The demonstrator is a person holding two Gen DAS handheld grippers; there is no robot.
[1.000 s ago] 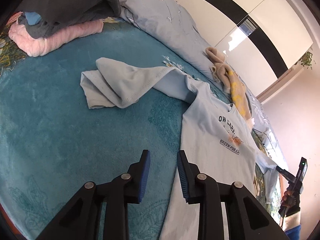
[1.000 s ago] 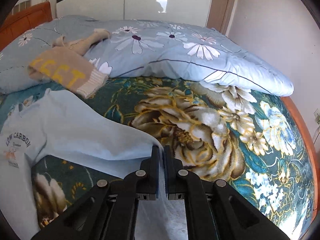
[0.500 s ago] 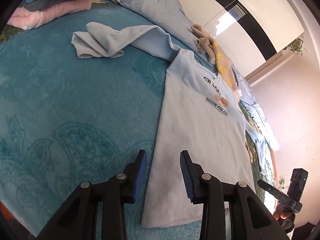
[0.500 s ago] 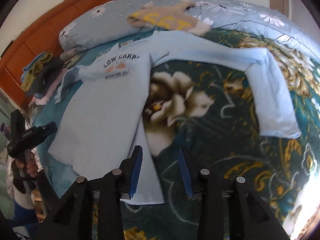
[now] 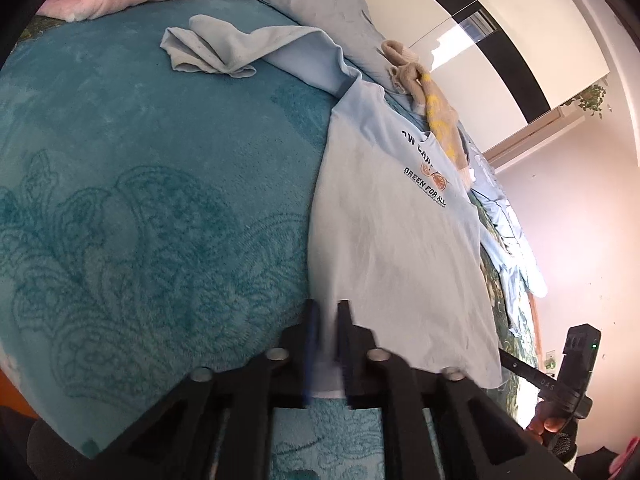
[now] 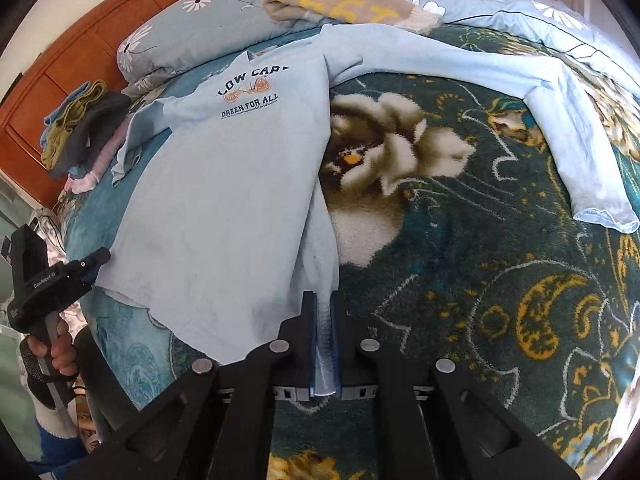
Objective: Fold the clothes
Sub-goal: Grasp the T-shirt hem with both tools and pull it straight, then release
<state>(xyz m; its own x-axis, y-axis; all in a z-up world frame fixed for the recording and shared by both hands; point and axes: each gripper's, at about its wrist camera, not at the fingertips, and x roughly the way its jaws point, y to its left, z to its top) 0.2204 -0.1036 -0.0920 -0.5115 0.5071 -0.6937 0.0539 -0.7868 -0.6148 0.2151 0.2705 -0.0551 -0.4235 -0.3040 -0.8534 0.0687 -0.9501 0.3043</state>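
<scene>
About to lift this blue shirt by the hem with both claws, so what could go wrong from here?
The left claw and right claw each pinch only a thin edge of the light blue shirt, so the hem could slip out. The bunched left sleeve may fold in crumpled. The right sleeve lies spread far out and could drag across the blanket.

Left tool [image 5: 326,320] tips blurred — shirt [image 5: 392,248] hem hidden btwn them.

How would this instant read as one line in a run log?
stage: grasping hem | left gripper: shut on shirt hem corner | right gripper: shut on opposite hem corner | sleeves: unfolded
</scene>
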